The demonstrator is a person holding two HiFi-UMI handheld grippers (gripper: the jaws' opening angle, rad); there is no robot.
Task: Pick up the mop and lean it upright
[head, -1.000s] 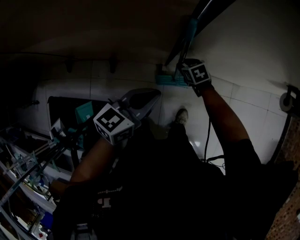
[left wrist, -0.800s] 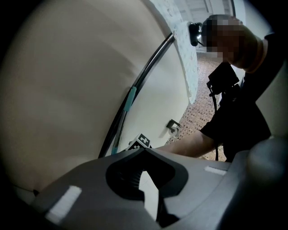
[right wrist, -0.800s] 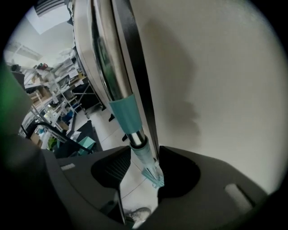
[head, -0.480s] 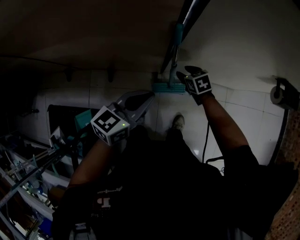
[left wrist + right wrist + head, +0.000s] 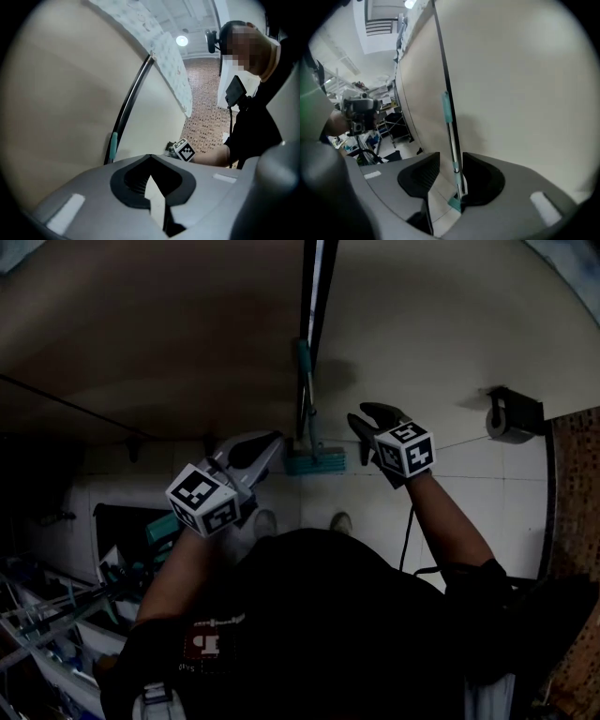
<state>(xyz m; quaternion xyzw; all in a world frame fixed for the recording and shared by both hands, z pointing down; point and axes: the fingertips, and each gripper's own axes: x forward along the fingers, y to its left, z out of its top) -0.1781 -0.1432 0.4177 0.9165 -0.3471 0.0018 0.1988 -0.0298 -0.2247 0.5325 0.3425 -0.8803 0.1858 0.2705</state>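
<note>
Two tongs flank the mop in the head view. It stands upright against the wall, with the right tongs nearer.

Left gripper view: left tongs closed, empty.

Right gripper view: jaws apart, just closing, handle framed in the gap but ungripped, its foot half hidden.

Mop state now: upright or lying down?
Upright. The mop stands leaning against the wall, its head down on the tiled floor at the wall's foot.
</note>
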